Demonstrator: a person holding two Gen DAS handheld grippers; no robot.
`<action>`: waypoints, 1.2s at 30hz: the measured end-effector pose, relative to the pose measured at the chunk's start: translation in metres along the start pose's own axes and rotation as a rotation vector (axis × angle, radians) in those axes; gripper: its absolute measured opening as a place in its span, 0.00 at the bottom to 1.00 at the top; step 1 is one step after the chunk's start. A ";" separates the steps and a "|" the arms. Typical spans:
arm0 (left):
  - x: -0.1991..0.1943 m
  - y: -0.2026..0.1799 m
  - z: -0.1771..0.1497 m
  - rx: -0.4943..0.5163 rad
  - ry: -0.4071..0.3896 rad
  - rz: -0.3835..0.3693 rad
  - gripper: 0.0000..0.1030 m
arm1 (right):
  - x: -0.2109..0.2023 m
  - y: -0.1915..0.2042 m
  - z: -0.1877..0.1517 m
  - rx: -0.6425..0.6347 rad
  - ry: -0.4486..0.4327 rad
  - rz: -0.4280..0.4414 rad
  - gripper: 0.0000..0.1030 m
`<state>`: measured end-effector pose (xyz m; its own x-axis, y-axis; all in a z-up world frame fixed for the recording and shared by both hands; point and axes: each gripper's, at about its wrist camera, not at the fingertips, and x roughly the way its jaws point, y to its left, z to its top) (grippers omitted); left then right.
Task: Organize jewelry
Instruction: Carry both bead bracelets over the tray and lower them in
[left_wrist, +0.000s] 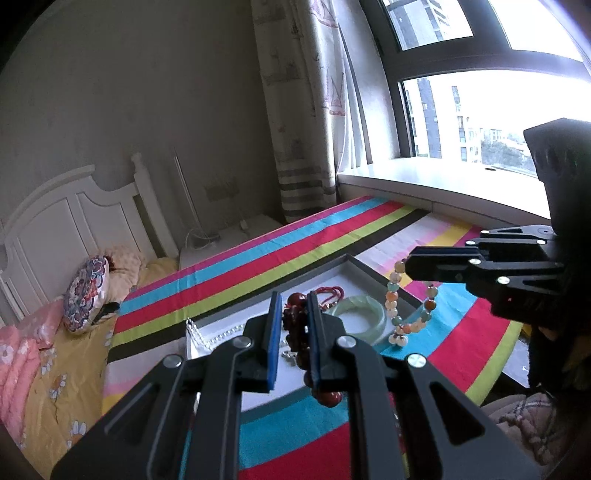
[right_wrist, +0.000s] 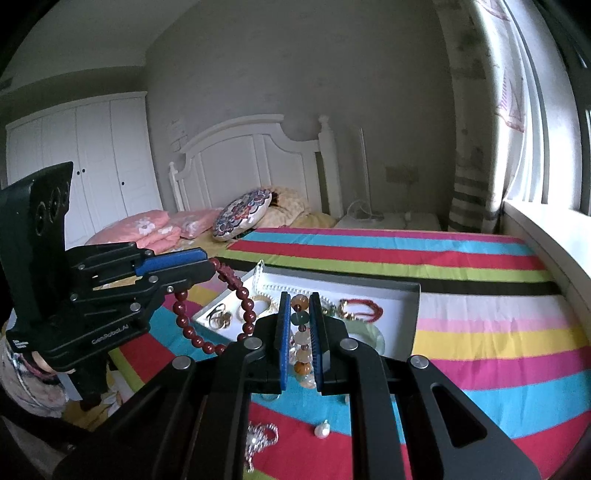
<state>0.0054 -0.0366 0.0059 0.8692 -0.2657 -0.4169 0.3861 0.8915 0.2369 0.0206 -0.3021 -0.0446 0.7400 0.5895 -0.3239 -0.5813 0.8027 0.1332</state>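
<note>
Though level, both grippers (left_wrist: 291, 332) (right_wrist: 299, 332) bead-laden.

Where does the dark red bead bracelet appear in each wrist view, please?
Left wrist: dark red bead bracelet low centre, clamped in the left gripper.
Right wrist: left of centre, hanging from that gripper.
Shared landmark: the white-lined tray behind it.

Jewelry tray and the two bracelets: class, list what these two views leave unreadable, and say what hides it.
- Left wrist view: the tray's near part is hidden behind the left tongs.
- Left wrist view: the dark red bracelet is partly covered by the pads; its full loop shows only from the right.
- Right wrist view: the pastel bracelet's beads are mostly hidden between the right tongs.
- Right wrist view: the silvery piece on the cloth is blurred and partly hidden by the tongs' frame.
</note>
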 end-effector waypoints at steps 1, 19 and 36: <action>0.001 0.002 0.002 -0.004 0.000 -0.001 0.12 | 0.003 0.000 0.003 -0.002 -0.002 0.001 0.12; 0.043 0.037 0.024 -0.066 0.046 0.014 0.12 | 0.052 -0.007 0.036 -0.027 0.039 0.002 0.12; 0.141 0.061 0.006 -0.151 0.223 -0.033 0.12 | 0.134 -0.054 0.039 0.124 0.199 0.049 0.12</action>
<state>0.1532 -0.0218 -0.0335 0.7609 -0.2234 -0.6092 0.3485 0.9327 0.0932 0.1643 -0.2631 -0.0591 0.6239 0.6084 -0.4906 -0.5595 0.7859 0.2631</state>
